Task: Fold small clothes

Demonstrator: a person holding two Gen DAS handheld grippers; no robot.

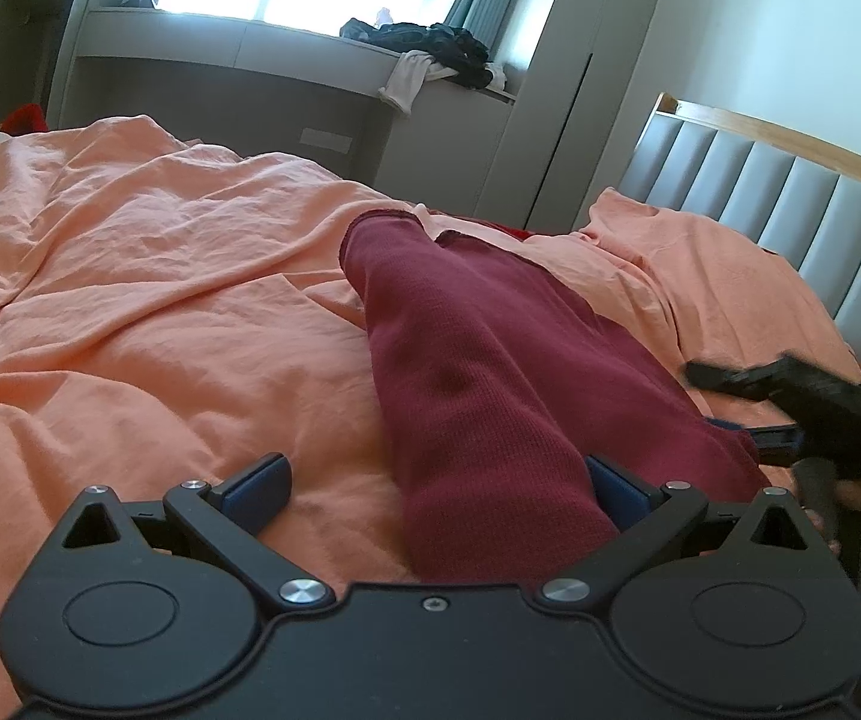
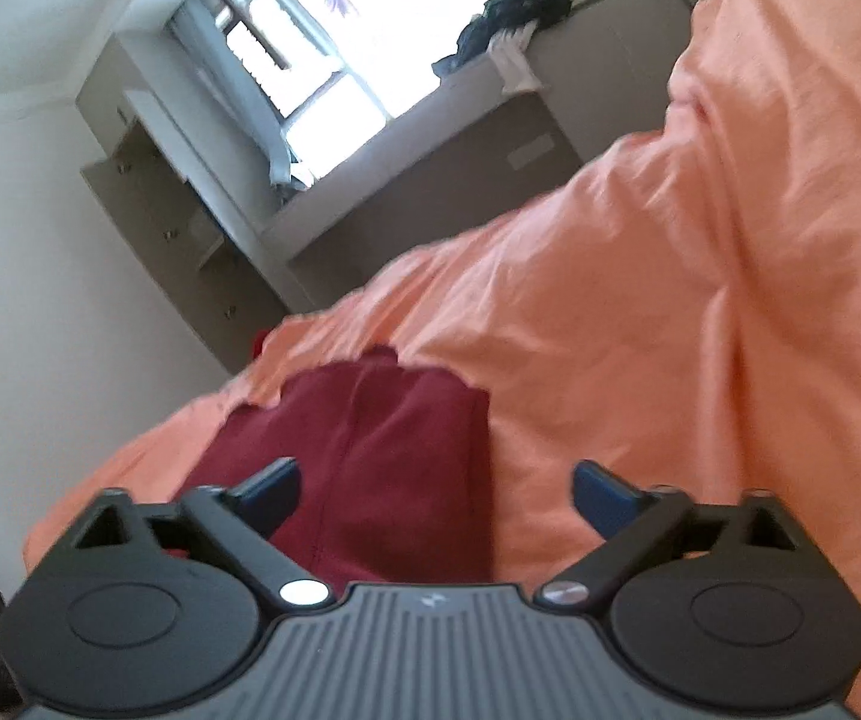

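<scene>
- A maroon garment (image 1: 490,372) lies lengthwise on a bed's rumpled orange sheet (image 1: 130,300)
- The left hand-held gripper (image 1: 436,492) is spread wide, its right finger against the cloth, gripping nothing
- The right hand-held gripper (image 2: 436,492), tilted, hangs released above the garment's edge
- Dark clothes (image 1: 430,42) heap on the window ledge

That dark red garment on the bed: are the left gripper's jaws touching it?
Touching, on one side. In the left wrist view the dark red garment lies against the left gripper's right-hand jaw, while peach bedsheet shows before the other.
</scene>
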